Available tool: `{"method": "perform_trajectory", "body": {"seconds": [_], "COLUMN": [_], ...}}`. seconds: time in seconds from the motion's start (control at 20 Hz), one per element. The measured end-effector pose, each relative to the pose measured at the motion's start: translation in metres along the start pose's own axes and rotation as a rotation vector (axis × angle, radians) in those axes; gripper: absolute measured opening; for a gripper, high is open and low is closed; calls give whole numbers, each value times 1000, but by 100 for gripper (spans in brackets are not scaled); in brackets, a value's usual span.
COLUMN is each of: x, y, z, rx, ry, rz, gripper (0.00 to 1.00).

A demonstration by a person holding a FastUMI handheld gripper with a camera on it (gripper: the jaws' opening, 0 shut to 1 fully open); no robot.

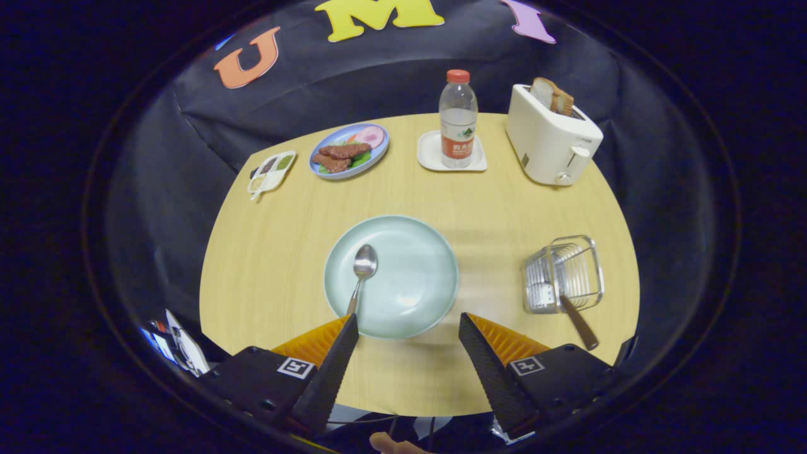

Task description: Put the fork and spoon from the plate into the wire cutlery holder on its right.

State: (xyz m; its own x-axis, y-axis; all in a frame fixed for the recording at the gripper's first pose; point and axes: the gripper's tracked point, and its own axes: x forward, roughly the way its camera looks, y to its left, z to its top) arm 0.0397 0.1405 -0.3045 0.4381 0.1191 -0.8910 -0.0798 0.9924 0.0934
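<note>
We see the gripper (408, 325) with its jaws spread wide, holding nothing — the fingertips sit over the near rim of the pale green plate (413, 252). 1 spoon (362, 271) lies on the plate's left half, bowl pointing far, handle running toward the left fingertip. To the right stands the wire cutlery holder (563, 272), lying tilted; a brown-handled utensil (579, 323) sticks out of it toward the near side — whether this is the fork we cannot tell. Far side of the table (265, 252): toaster (551, 135), water bottle (458, 120), food plate (348, 151).
</note>
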Motion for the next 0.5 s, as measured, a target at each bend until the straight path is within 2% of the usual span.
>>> {"method": "perform_trajectory", "body": {"seconds": [0.15,0.25,0.4,0.5], "x": [26,42,66,81], "y": [30,44,56,57], "z": [-18,-26,-22,-21], "rx": [40,80,137,140], "ry": [53,71,44,40], "rz": [-6,-12,-21,-47], "gripper": [96,91,88,80]}}
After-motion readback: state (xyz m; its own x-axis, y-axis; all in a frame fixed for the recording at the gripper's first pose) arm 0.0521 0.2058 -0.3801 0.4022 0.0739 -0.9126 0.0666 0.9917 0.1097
